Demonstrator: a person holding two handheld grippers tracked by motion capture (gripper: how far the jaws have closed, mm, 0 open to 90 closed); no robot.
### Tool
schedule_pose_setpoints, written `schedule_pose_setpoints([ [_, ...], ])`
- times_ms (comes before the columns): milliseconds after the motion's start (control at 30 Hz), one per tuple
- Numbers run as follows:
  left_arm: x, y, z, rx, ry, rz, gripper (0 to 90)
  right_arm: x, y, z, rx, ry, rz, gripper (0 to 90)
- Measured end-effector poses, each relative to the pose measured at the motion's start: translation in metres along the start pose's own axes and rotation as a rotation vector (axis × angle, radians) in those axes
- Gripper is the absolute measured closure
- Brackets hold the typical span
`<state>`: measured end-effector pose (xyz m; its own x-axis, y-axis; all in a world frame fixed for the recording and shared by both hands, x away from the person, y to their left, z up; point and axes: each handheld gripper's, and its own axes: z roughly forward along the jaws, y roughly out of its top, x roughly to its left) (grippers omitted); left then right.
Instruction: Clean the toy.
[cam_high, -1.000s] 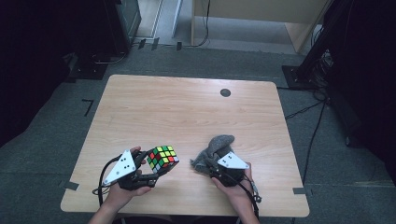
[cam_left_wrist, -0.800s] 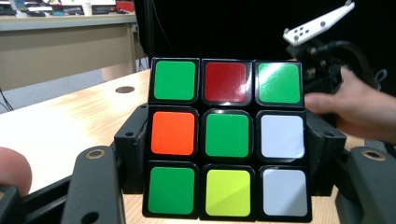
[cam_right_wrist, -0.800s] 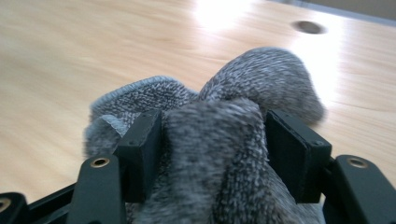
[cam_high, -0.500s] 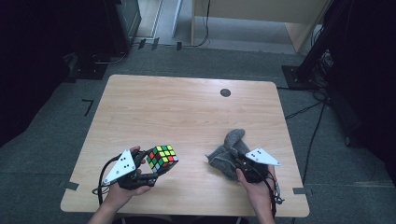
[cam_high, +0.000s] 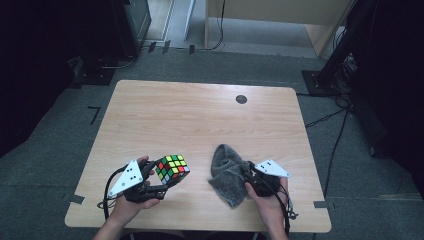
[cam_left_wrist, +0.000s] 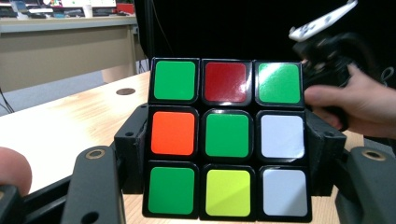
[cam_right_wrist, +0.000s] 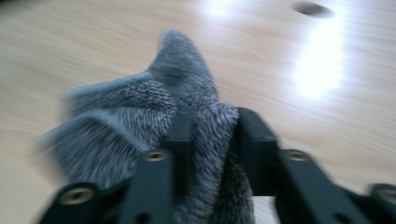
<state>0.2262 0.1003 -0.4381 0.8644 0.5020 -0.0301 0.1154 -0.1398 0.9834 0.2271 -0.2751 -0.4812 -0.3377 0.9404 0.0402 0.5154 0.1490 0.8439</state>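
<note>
A scrambled Rubik's cube (cam_high: 172, 169) is held just above the front left of the wooden table (cam_high: 200, 115), with my left gripper (cam_high: 165, 177) shut on its two sides. In the left gripper view the cube (cam_left_wrist: 226, 140) shows a mostly green face between the pads of my left gripper (cam_left_wrist: 227, 152). A crumpled grey cloth (cam_high: 227, 177) lies at the front right. My right gripper (cam_high: 248, 175) is at its right edge. In the right gripper view a fold of the cloth (cam_right_wrist: 187, 107) sits pinched in my right gripper (cam_right_wrist: 212, 130), whose jaws have just been opening.
A dark round grommet hole (cam_high: 241, 99) sits near the table's far edge. Grey carpet, cables and dark equipment stands surround the table. A pale desk stands beyond it. The other hand with the right gripper (cam_left_wrist: 327, 42) shows behind the cube in the left gripper view.
The right hand has moved to the right and dragged the grey cloth with it, so the cloth now lies farther from the cube. The left hand and cube have stayed put.
</note>
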Motion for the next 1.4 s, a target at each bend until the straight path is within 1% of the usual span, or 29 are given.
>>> schedule_pose_setpoints([
  [67, 0.001, 0.0, 0.0, 0.0, 0.002, -0.001, 34.2, -0.004, 0.002, -0.005, -0.037, -0.081, -0.008, 49.4],
  [133, 0.001, -0.001, 0.0, 0.001, 0.004, -0.002, 34.2, -0.003, 0.01, -0.017, -0.12, -0.105, -0.012, 45.7],
  [167, 0.002, -0.001, 0.0, 0.002, 0.004, -0.003, 34.2, -0.003, 0.01, -0.017, -0.12, -0.105, -0.012, 45.7],
  [200, 0.002, -0.001, 0.0, 0.004, 0.004, -0.004, 34.2, 0.0, 0.014, -0.024, -0.154, -0.115, -0.028, 46.0],
  [233, 0.002, -0.001, 0.0, 0.004, 0.003, -0.005, 34.2, 0.003, 0.018, -0.029, -0.182, -0.099, -0.049, 46.5],
  [300, 0.001, -0.001, 0.001, 0.006, 0.0, -0.004, 34.2, 0.014, 0.023, -0.033, -0.191, 0.016, -0.09, 47.1],
  [333, 0.001, -0.001, 0.002, 0.006, -0.001, -0.003, 34.2, 0.019, 0.023, -0.03, -0.159, 0.09, -0.113, 46.6],
  [367, 0.0, -0.001, 0.002, 0.007, -0.003, -0.001, 34.2, 0.03, 0.017, -0.015, -0.075, 0.148, -0.148, 43.8],
  [433, -0.002, -0.001, 0.002, 0.005, -0.006, 0.002, 34.2, 0.033, 0.006, 0.004, -0.001, 0.118, -0.153, 38.0],
  [500, -0.002, -0.001, 0.002, 0.008, -0.007, 0.005, 34.2, 0.029, -0.002, 0.022, 0.086, 0.058, -0.117, 31.2],
  [533, -0.002, -0.001, 0.002, 0.008, -0.007, 0.005, 34.2, 0.029, -0.002, 0.022, 0.086, 0.058, -0.117, 31.2],
  [567, -0.002, -0.001, 0.002, 0.008, -0.009, 0.001, 34.2, 0.025, -0.006, 0.031, 0.131, 0.018, -0.091, 28.8],
  [700, -0.001, -0.002, 0.002, 0.007, -0.01, -0.003, 34.2, 0.024, -0.008, 0.038, 0.157, 0.013, -0.09, 27.1],
  [733, 0.0, -0.002, 0.002, 0.005, -0.012, -0.008, 34.2, 0.027, -0.012, 0.044, 0.2, 0.028, -0.099, 24.9],
  [767, 0.0, -0.002, 0.002, 0.004, -0.013, -0.009, 34.2, 0.028, -0.013, 0.045, 0.199, 0.016, -0.113, 25.2],
  [833, -0.001, -0.001, 0.002, 0.002, -0.015, -0.011, 34.2, 0.029, -0.014, 0.045, 0.196, 0.012, -0.112, 27.0],
  [900, -0.001, -0.001, 0.001, -0.005, -0.021, -0.013, 34.2, 0.027, -0.016, 0.044, 0.173, 0.004, -0.11, 51.4],
  [933, -0.001, 0.0, 0.001, -0.006, -0.025, -0.013, 34.2, 0.027, -0.016, 0.044, 0.173, 0.004, -0.11, 51.4],
  [1000, -0.003, 0.0, 0.002, -0.007, -0.032, -0.012, 34.2, 0.021, -0.018, 0.039, 0.153, -0.021, -0.102, 77.3],
  [1033, -0.003, 0.0, 0.002, -0.007, -0.032, -0.012, 34.2, 0.021, -0.018, 0.039, 0.153, -0.021, -0.102, 77.3],
  [1067, -0.004, 0.0, 0.003, -0.003, -0.04, -0.008, 34.2, 0.018, -0.016, 0.033, 0.126, 0.05, -0.022, 80.6],
  [1100, -0.005, 0.0, 0.003, -0.002, -0.044, -0.008, 34.2, 0.019, -0.014, 0.028, 0.083, 0.129, 0.015, 80.9],
  [1133, -0.005, 0.0, 0.003, -0.002, -0.044, -0.008, 34.2, 0.019, -0.014, 0.028, 0.083, 0.129, 0.015, 80.9],
  [1167, -0.005, -0.001, 0.005, 0.0, -0.052, -0.01, 34.2, 0.031, -0.004, 0.015, -0.02, 0.285, 0.032, 81.1],
  [1200, -0.005, -0.001, 0.005, 0.0, -0.052, -0.01, 34.2, 0.031, -0.004, 0.015, -0.02, 0.285, 0.032, 81.1],
  [1233, -0.006, -0.002, 0.007, 0.006, -0.064, -0.009, 34.2, 0.051, 0.009, -0.002, -0.128, 0.397, -0.007, 81.1],
  [1267, -0.006, -0.002, 0.007, 0.006, -0.064, -0.009, 34.2, 0.06, 0.016, -0.011, -0.176, 0.437, -0.024, 81.1],
  [1300, -0.007, -0.003, 0.008, 0.014, -0.071, -0.003, 34.2, 0.06, 0.016, -0.011, -0.176, 0.437, -0.024, 81.1],
  [1400, -0.013, -0.006, 0.013, 0.051, -0.075, 0.047, 34.2, 0.081, 0.033, -0.036, -0.296, 0.481, -0.04, 81.1],
])
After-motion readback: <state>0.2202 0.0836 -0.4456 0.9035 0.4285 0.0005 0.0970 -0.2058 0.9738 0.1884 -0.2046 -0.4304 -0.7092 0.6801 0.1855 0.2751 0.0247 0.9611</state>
